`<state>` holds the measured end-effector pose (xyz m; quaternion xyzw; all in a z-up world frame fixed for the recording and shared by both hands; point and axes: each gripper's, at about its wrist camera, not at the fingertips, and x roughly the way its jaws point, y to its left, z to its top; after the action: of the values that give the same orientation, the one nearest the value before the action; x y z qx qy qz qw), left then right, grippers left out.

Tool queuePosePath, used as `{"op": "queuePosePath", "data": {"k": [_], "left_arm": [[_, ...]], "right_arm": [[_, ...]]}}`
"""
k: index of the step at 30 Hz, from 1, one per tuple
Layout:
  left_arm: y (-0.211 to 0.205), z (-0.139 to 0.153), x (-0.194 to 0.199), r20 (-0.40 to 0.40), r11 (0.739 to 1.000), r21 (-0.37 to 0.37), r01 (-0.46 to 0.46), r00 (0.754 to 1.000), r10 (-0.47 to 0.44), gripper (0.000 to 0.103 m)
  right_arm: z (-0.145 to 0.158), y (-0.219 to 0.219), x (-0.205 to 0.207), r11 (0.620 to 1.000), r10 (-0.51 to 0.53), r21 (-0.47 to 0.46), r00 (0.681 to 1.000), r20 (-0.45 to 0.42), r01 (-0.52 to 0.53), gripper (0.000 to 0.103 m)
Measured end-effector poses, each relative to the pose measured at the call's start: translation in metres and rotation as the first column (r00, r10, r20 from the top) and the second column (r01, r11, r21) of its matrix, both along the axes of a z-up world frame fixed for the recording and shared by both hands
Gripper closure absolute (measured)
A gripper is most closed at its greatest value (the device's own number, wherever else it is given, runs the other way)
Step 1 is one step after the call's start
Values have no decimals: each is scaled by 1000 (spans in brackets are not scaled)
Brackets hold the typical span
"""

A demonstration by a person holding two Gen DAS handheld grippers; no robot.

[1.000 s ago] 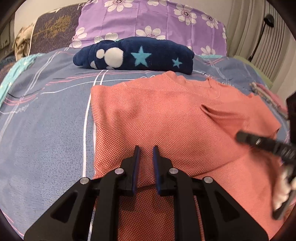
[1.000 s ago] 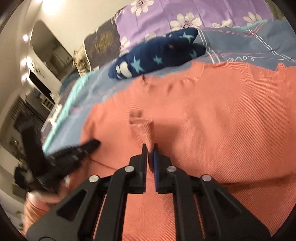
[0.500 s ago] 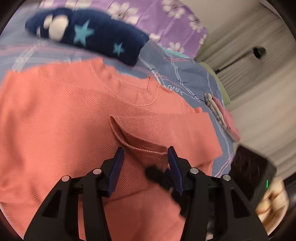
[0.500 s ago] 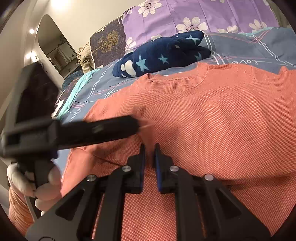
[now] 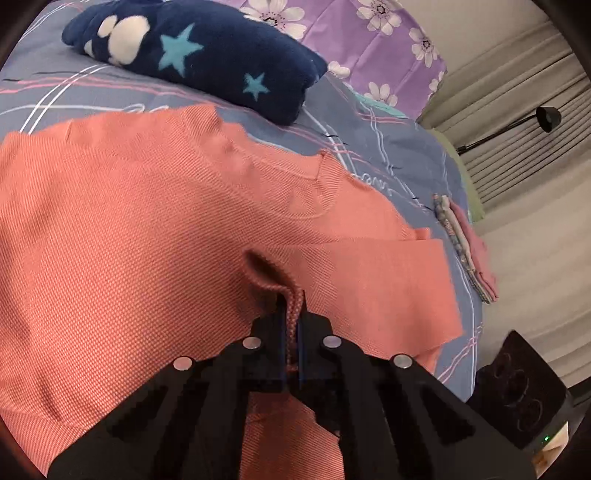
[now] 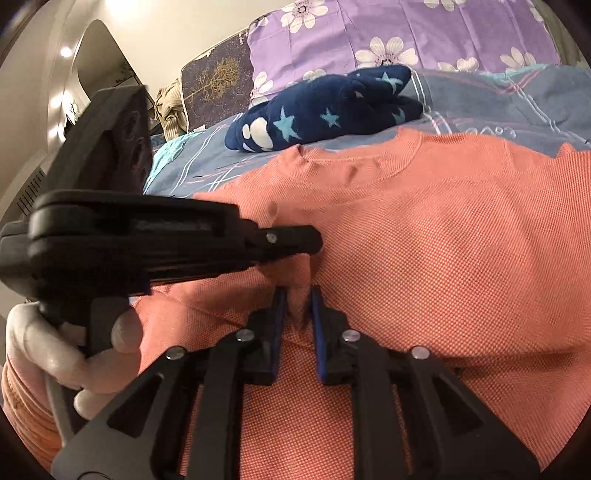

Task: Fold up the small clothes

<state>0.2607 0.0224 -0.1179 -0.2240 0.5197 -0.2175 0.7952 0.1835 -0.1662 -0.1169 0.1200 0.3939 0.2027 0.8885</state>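
A salmon-orange knit shirt (image 5: 129, 240) lies spread on the bed, neckline toward the pillows; it also fills the right wrist view (image 6: 443, 258). My left gripper (image 5: 291, 299) is shut on a raised fold of the shirt's sleeve edge. In the right wrist view it reaches in from the left, its fingers (image 6: 291, 236) over the same fold. My right gripper (image 6: 297, 291) stands slightly open around a bunch of the shirt fabric just below the left one.
A folded navy fleece with stars (image 5: 207, 55) lies behind the shirt on the blue plaid sheet (image 5: 388, 147). Purple flowered pillows (image 6: 406, 33) are at the head. A small stack of folded clothes (image 5: 465, 243) sits at the bed's right edge.
My left gripper swung right across the shirt, opened over the sleeve fold, then shut on it. My right gripper's jaws parted slightly.
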Motion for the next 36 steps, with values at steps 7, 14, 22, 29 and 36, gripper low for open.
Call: {"op": "queuePosePath", "data": {"k": [7, 14, 22, 29, 36], "left_arm": [[13, 88, -6, 215, 999, -5, 53, 975, -51, 99], [37, 131, -17, 311, 999, 28, 31, 950, -38, 99], [98, 113, -22, 294, 994, 77, -75, 955, 49, 99], [135, 69, -25, 212, 987, 99, -125, 972, 101, 99], [148, 37, -25, 214, 932, 310, -187, 969, 123, 89]], "right_arm": [[32, -29, -29, 1000, 3, -31, 996, 86, -1, 83], [-8, -111, -25, 946, -325, -22, 944, -57, 325, 100], [-11, -134, -36, 915, -395, 70, 917, -53, 398, 100], [-12, -128, -28, 920, -389, 34, 920, -42, 391, 97], [-8, -118, -31, 933, -361, -17, 932, -23, 360, 88]]}}
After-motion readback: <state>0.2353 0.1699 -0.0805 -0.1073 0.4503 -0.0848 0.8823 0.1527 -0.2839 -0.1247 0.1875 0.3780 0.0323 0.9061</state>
